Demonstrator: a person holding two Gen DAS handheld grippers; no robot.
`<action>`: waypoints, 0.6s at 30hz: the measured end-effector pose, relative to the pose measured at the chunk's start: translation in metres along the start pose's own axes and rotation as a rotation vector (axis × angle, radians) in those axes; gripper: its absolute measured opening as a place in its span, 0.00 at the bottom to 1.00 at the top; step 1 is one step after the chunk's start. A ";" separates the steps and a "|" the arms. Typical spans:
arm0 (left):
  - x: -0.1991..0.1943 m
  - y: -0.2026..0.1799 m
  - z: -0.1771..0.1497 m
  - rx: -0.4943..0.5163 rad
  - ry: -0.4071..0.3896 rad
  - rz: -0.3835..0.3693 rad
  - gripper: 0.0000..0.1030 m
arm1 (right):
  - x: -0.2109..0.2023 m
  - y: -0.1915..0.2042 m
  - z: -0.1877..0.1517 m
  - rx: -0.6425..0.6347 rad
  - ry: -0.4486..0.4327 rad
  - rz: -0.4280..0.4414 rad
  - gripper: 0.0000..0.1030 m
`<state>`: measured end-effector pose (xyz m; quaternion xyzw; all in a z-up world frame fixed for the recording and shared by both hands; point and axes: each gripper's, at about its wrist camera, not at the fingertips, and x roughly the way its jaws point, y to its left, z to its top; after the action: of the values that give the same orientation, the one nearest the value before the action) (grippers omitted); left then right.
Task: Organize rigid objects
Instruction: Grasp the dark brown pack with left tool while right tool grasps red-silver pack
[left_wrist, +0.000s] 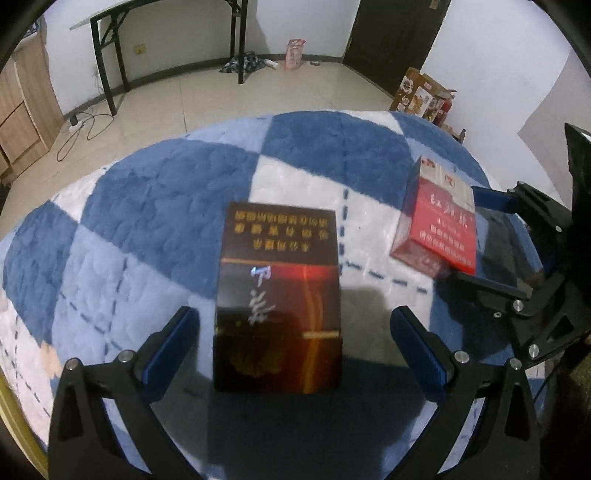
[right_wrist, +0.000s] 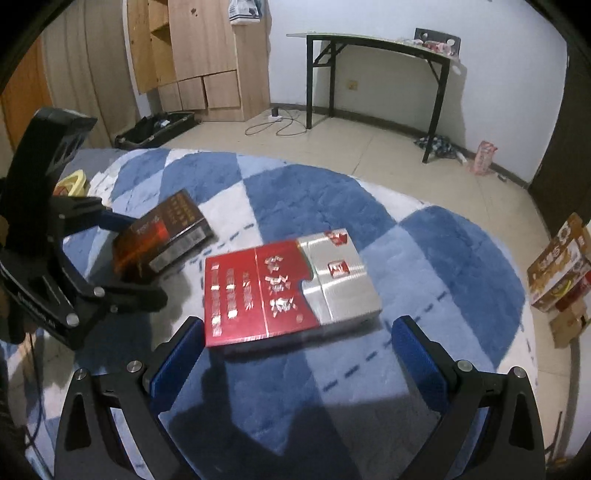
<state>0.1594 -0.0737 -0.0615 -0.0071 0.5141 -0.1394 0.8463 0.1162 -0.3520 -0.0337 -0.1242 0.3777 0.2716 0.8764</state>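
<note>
A dark brown box (left_wrist: 277, 295) with gold lettering lies flat on the blue-and-white checked blanket (left_wrist: 155, 206). My left gripper (left_wrist: 295, 332) is open, its fingers either side of the box's near end, not touching. A red and silver box (right_wrist: 288, 288) lies flat to the right; my right gripper (right_wrist: 295, 339) is open around its near end. Each view shows the other gripper: the right gripper (left_wrist: 476, 236) at the red box (left_wrist: 437, 218), the left gripper (right_wrist: 136, 254) at the brown box (right_wrist: 162, 232).
The blanket covers a raised surface with rounded edges. A yellow object (right_wrist: 72, 182) lies at its far left edge. On the tiled floor stand a black-legged folding table (right_wrist: 373, 70), a wooden cabinet (right_wrist: 207, 55), printed cardboard boxes (right_wrist: 561, 269) and a pink bag (left_wrist: 294, 54).
</note>
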 end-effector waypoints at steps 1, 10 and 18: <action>0.000 0.000 0.001 -0.001 -0.001 0.002 1.00 | 0.000 -0.001 0.001 0.005 -0.001 0.000 1.00; 0.008 -0.001 0.007 -0.001 -0.016 0.008 1.00 | 0.022 -0.002 0.006 -0.034 -0.014 -0.023 1.00; -0.002 0.005 0.002 -0.056 -0.081 0.080 0.56 | 0.031 0.001 0.007 -0.033 -0.060 -0.056 0.86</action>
<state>0.1618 -0.0684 -0.0593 -0.0159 0.4830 -0.0905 0.8708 0.1371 -0.3360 -0.0513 -0.1410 0.3430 0.2566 0.8925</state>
